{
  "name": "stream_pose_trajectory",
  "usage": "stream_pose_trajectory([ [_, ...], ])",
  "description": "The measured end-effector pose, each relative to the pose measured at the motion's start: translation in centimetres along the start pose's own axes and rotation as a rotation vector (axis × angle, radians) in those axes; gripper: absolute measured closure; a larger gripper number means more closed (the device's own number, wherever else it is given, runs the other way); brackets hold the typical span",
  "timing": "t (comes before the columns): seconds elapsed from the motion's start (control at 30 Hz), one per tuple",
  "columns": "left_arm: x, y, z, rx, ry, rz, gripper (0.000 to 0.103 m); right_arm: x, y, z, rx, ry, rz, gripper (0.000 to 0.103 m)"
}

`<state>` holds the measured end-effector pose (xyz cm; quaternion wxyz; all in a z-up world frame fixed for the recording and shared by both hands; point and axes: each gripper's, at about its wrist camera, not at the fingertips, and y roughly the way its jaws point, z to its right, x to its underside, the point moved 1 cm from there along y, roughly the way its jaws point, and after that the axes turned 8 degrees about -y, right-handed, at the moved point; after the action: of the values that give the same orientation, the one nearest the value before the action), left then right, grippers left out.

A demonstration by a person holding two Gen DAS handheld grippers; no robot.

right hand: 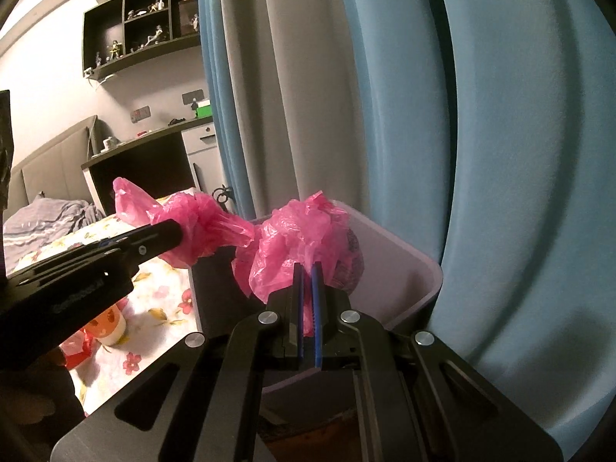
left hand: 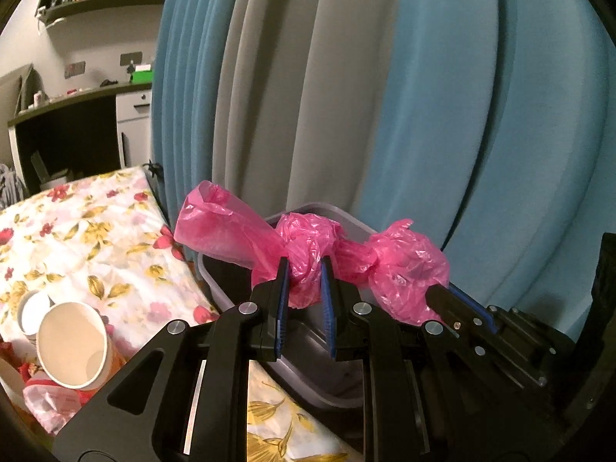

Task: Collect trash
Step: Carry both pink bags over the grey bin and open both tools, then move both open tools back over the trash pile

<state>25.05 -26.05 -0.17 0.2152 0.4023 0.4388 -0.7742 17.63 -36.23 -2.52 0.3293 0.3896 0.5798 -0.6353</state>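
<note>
Left wrist view: our left gripper point(left hand: 304, 292) pinches the knotted middle of the crumpled pink plastic bag point(left hand: 308, 254), stretched sideways above the grey plastic bin point(left hand: 323, 385).

Right wrist view: our right gripper point(right hand: 307, 281), fingers nearly together, clamps the bag's other end over the bin; judged nearer for dropping.

Access to the grey bin point(right hand: 408, 269) from above is obstructed: the pink bag point(left hand: 308, 258) spans its opening, clamped between the left gripper point(left hand: 304, 285) and the right gripper point(right hand: 307, 281), whose jaws are pressed onto the plastic. Blue and grey curtains point(left hand: 423, 96) hang directly behind the bin, closing off the far side. To the left, the floral bed point(left hand: 96, 238) offers open surface, partly taken near its lower edge by paper cups point(left hand: 73, 346) and red wrappers point(right hand: 79, 350).
</note>
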Motion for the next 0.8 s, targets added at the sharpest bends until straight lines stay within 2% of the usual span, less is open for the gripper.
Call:
stream_pose_trajectory([
  [0.47,0.3,2.1,0.4,0.003,-0.007,-0.041,0.087,-0.2,1.5,0.2,0.013,-0.012,-0.035,0.098],
  [0.63,0.4,2.9,0.1,0.033,-0.015,-0.064,0.086,-0.1,1.9,0.5,0.014,-0.008,-0.052,0.098],
  [0.7,0.4,3.3,-0.2,0.055,-0.037,-0.084,0.075,-0.2,2.1,0.5,0.008,-0.005,-0.056,0.097],
  [0.73,0.4,3.4,-0.5,0.056,-0.051,-0.087,0.069,-0.3,2.2,0.4,0.008,-0.005,-0.06,0.092],
  [0.77,0.4,3.4,-0.7,0.046,-0.059,-0.082,0.051,-0.3,2.2,0.4,0.006,-0.003,-0.062,0.081],
  [0.8,0.4,3.2,-0.9,0.034,-0.065,-0.069,0.041,-0.3,2.2,0.5,0.008,0.002,-0.058,0.074],
])
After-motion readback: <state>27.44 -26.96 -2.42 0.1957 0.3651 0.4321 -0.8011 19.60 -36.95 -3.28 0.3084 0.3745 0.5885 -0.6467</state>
